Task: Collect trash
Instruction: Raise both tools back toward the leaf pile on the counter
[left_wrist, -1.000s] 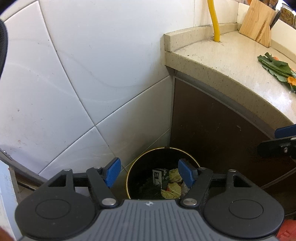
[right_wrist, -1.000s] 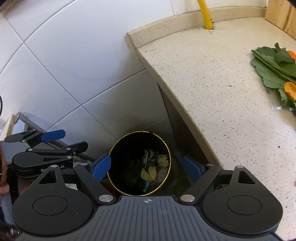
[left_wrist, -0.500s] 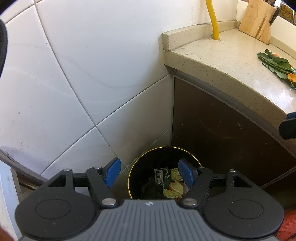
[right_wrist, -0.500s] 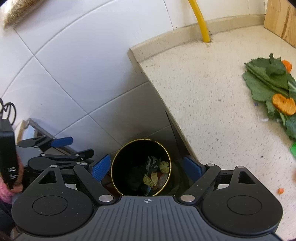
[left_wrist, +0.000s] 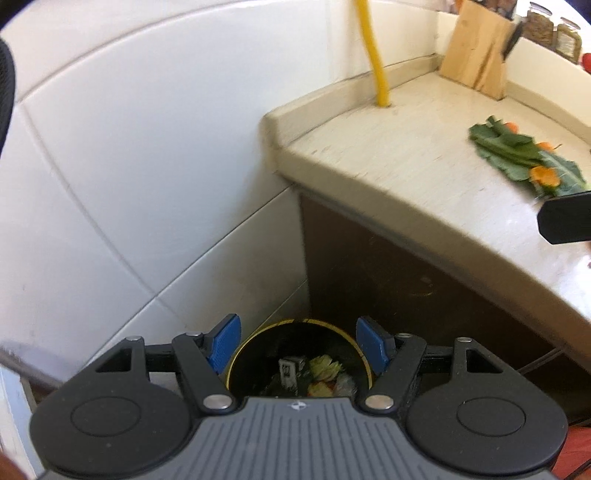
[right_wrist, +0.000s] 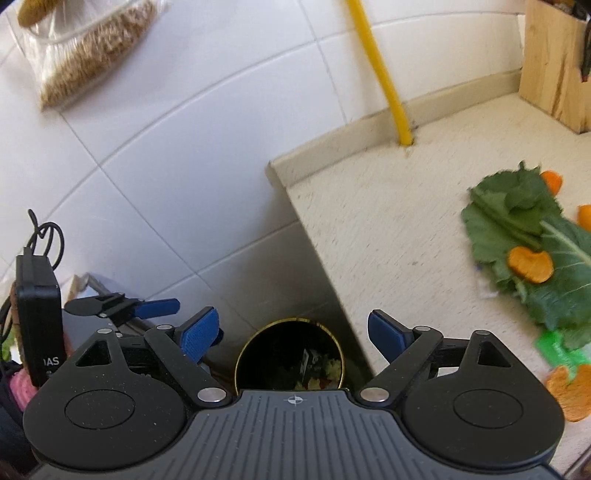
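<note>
Right wrist: bin (right_wrist: 291, 354) smaller than earlier; leaves (right_wrist: 532, 251) nearer centre.

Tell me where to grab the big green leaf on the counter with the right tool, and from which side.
Take the green leaf by its thick pale stem, coming down from above with the right tool open. It lies flat on the counter, so a side approach finds no edge. Orange peel rests on it.

A black gold-rimmed bin (left_wrist: 299, 363) stands upright on the floor, holding scraps, beside the counter's end
</note>
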